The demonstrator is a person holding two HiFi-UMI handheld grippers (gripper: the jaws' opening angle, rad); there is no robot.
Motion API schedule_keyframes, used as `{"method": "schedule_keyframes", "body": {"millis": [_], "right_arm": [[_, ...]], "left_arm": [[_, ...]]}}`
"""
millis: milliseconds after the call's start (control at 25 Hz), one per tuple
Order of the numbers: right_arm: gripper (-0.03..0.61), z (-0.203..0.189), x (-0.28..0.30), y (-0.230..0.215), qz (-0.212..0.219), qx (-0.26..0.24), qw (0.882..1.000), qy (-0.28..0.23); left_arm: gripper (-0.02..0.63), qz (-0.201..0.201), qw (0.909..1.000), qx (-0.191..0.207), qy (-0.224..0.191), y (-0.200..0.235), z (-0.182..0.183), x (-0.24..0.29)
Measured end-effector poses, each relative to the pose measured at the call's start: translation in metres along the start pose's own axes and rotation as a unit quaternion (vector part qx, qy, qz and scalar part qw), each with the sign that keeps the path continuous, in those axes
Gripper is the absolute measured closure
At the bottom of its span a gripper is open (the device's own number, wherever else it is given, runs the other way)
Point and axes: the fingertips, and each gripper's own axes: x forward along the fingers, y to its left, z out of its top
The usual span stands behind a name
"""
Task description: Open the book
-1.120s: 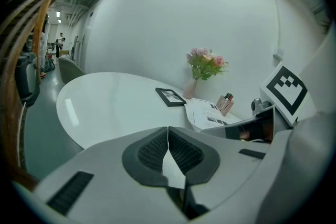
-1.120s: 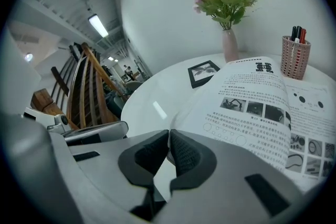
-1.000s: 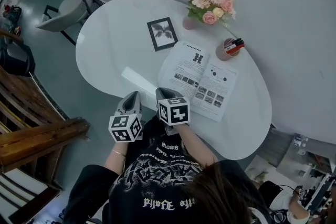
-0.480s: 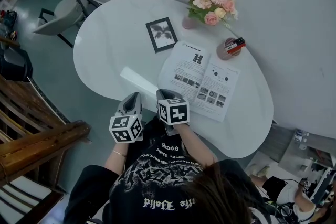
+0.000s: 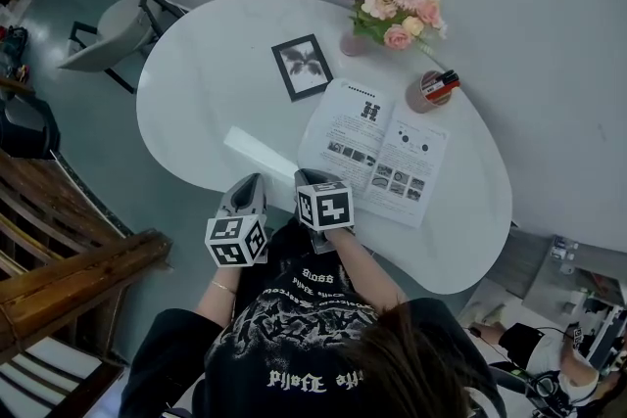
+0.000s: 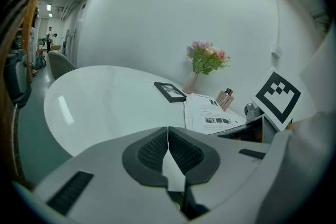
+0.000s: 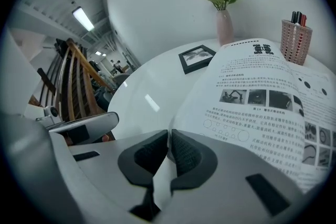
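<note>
The book (image 5: 377,147) lies open and flat on the white table (image 5: 216,83), two printed pages up. It also shows in the right gripper view (image 7: 262,97) and the left gripper view (image 6: 210,115). My right gripper (image 5: 312,174) sits at the book's near edge by the table rim. Its jaws (image 7: 169,136) are almost together and are opening, with the near corner of the left page running in between the tips. My left gripper (image 5: 247,181) hangs just off the table edge to the left, shut (image 6: 168,136), nothing in it.
A black picture frame (image 5: 302,64) lies beyond the book. A vase of pink flowers (image 5: 387,0) and a pen cup (image 5: 431,91) stand at the far edge. A grey chair (image 5: 118,20) is at the far left, wooden rails (image 5: 69,259) at the left.
Both grippers and the open book stay where they were; only the head view has shifted slightly.
</note>
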Motion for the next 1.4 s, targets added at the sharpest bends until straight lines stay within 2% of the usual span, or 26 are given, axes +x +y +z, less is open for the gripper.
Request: {"method": "schedule_keyframes", "body": {"millis": [520, 680, 880, 960, 1160, 1400], "right_arm": [[0.512, -0.005, 0.008, 0.002, 0.007, -0.007, 1.0, 0.013], [0.466, -0.003, 0.006, 0.007, 0.02, -0.005, 1.0, 0.007], [0.403, -0.003, 0.005, 0.016, 0.06, -0.005, 0.998, 0.002], [0.399, -0.002, 0.001, 0.019, 0.066, -0.014, 0.998, -0.002], [0.399, 0.001, -0.015, 0.026, 0.073, -0.046, 0.996, -0.023], [0.396, 0.024, -0.053, 0.026, 0.082, -0.041, 0.992, -0.084]], "left_arm": [[0.59, -0.003, 1.0, -0.001, -0.004, 0.006, 0.003, 0.002], [0.589, -0.004, 1.0, -0.001, -0.001, 0.003, 0.002, 0.003], [0.591, -0.007, 1.0, 0.0, 0.001, 0.0, -0.001, 0.001], [0.591, -0.007, 1.0, 0.0, 0.0, -0.002, -0.002, 0.001], [0.59, -0.014, 0.9999, 0.006, -0.004, -0.012, -0.002, 0.001], [0.589, -0.029, 0.9994, 0.016, -0.01, -0.033, 0.002, 0.002]]}}
